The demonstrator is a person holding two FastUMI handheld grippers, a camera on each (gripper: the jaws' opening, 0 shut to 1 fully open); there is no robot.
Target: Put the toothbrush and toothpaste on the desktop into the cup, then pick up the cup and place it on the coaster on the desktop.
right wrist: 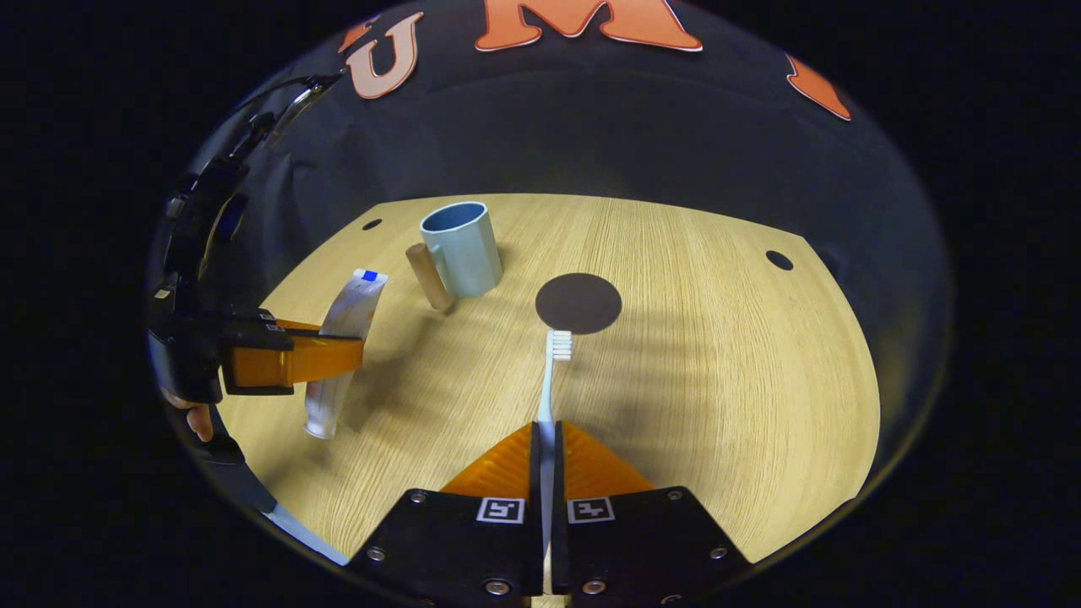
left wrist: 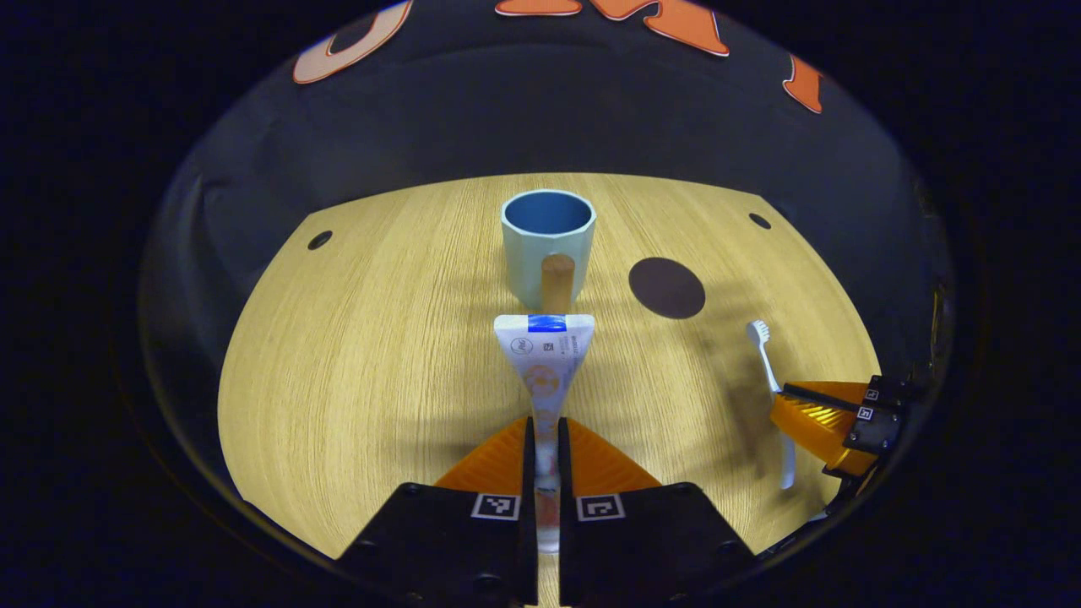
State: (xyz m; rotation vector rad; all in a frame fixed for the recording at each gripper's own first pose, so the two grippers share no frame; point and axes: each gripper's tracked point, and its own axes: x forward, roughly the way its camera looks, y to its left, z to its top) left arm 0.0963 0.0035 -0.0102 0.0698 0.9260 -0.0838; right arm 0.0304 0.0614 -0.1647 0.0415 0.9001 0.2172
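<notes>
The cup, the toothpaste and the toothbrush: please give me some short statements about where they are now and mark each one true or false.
1. The left gripper is shut on the toothpaste. True.
2. The toothbrush lies flat on the table, untouched. False: the right gripper is shut on it.
3. The cup stands on the coaster. False: it stands on the bare table, apart from the coaster.
4. The cup is empty. True.
5. The cup has a brown handle. True.
</notes>
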